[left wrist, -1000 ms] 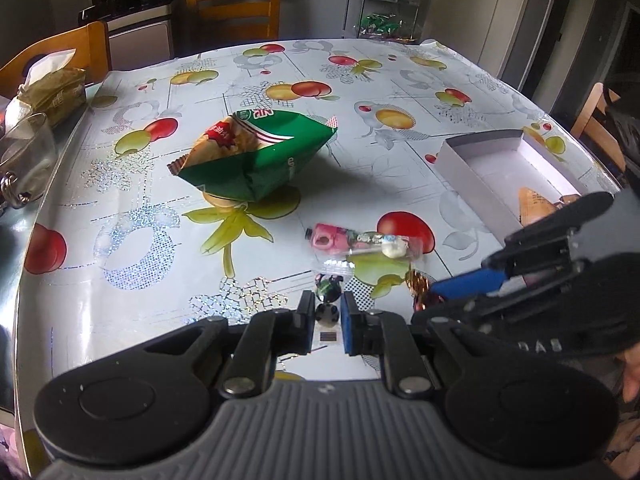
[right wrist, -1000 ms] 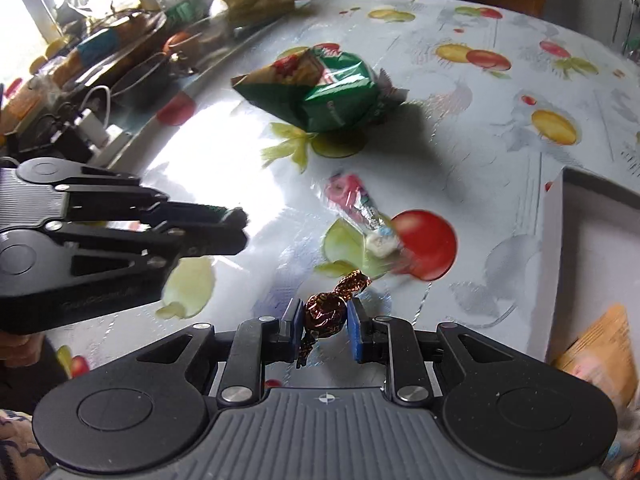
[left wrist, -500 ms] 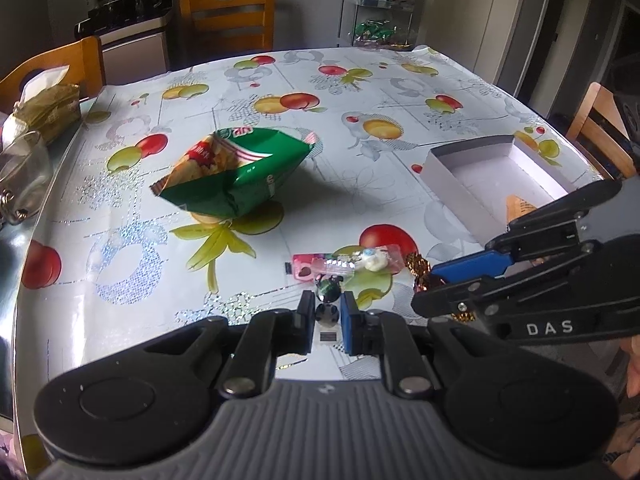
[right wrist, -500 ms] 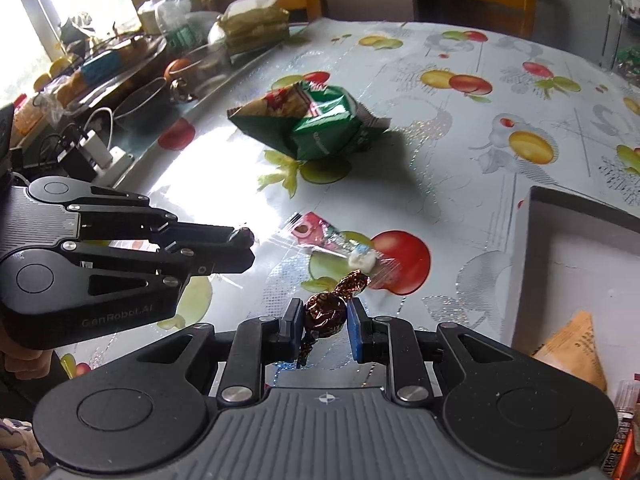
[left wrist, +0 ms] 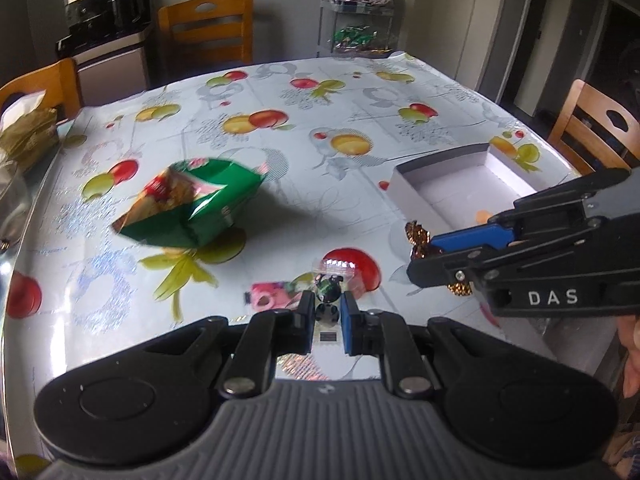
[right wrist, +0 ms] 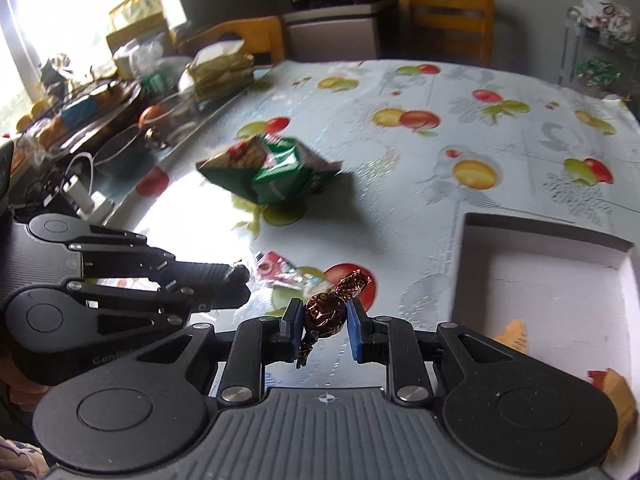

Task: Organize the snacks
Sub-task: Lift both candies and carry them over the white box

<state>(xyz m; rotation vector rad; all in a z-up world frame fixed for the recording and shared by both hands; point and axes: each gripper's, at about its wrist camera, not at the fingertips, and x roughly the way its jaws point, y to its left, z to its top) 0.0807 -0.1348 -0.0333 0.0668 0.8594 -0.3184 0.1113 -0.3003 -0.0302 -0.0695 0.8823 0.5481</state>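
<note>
1. The left gripper (left wrist: 326,317) has its jaws pressed in on a small dark round candy (left wrist: 328,289) with a green shine; a second dark ball sits just below it in the same gap. It is held above the near edge of the table (left wrist: 280,152).
2. The right gripper (right wrist: 323,330) pinches a brown foil-wrapped candy (right wrist: 325,314) between its blue pads; one twisted end of the wrapper sticks up to the right and the other hangs below the jaws. In the left wrist view this gripper comes in from the right, its tips beside the near left corner of the box.
3. Just beyond the left gripper's tips, a clear packet with pink sweets (left wrist: 272,298) lies flat on the tablecloth, near the table's near edge, partly over a printed red fruit.
4. A shallow white cardboard box (left wrist: 416,194) sits open near the right edge of the table. An orange wrapper (right wrist: 514,334) lies in its near part.
5. Farther in, toward the middle of the table and closer to the left edge, a green crisp bag (left wrist: 188,208) lies puffed up and blurred; it is well apart from the box.
6. Along the left edge stand bowls, a tissue pack (right wrist: 220,70) and other clutter, too blurred to name fully.
7. Wooden chairs (left wrist: 206,28) stand past the far edge.
</note>
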